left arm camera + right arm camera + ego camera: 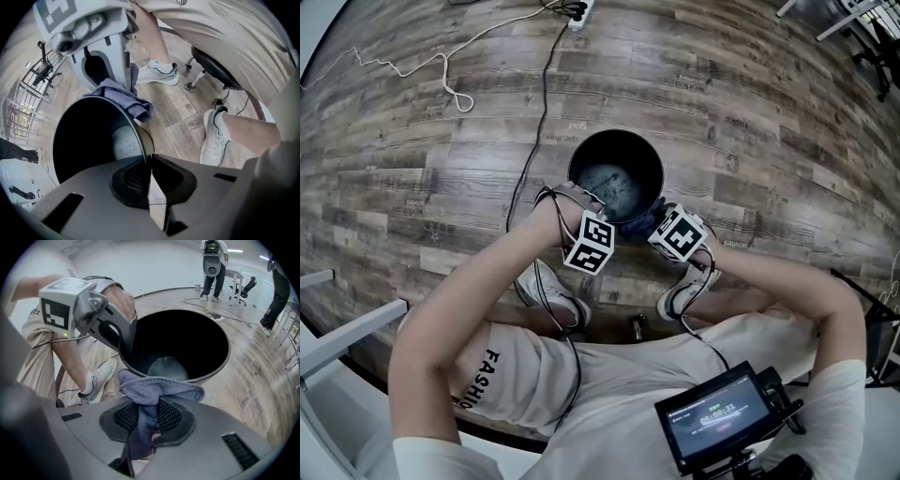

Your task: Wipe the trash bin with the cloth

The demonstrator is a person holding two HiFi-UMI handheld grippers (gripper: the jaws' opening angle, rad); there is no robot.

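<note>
The black round trash bin (616, 141) stands on the wooden floor in front of the person's feet. My left gripper (149, 171) points straight down at the bin's near edge, its jaws shut on the thin rim (138, 136). The right gripper view shows the same grip, the left gripper (123, 341) clasping the bin (206, 366). My right gripper (145, 420) is shut on a blue-grey cloth (159, 387), whose bunched end lies against the outside of the rim. In the left gripper view the cloth (126, 99) hangs from the right gripper (110, 70) beside the bin.
Two white shoes (551, 292) (686, 291) rest just behind the bin. A black cable (539, 122) and a white cord (441, 66) run over the floor to a power strip (579, 11). A castor stool (213, 75) is behind me. People (213, 266) and office chairs stand far off.
</note>
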